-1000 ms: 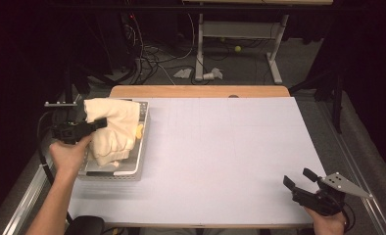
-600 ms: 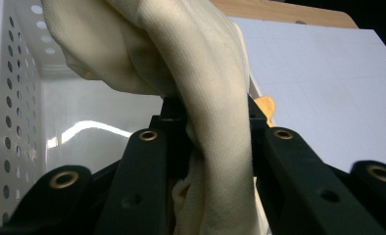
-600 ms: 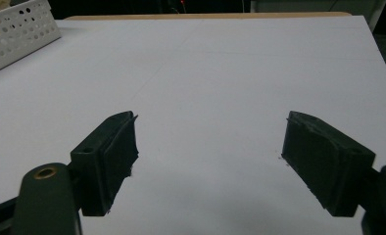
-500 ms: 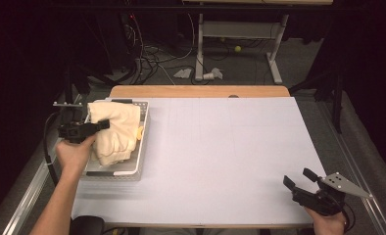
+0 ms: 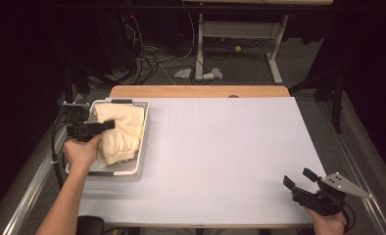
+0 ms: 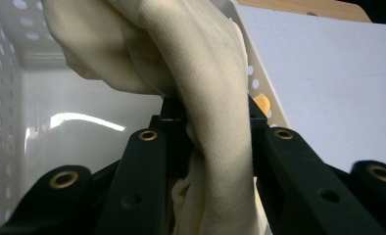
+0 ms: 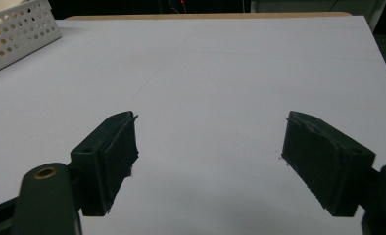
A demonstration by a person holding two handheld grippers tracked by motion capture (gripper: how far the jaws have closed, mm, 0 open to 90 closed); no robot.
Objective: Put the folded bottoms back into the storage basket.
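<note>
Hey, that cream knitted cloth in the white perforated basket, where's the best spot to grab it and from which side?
Probably where the left gripper already pinches it: a bunched fold of the cream knitted cloth, taken from the basket's outer left side. The cloth piles up above the white perforated basket, so a raised ridge offers thick material for the pads, and the basket walls don't block that approach.
</note>
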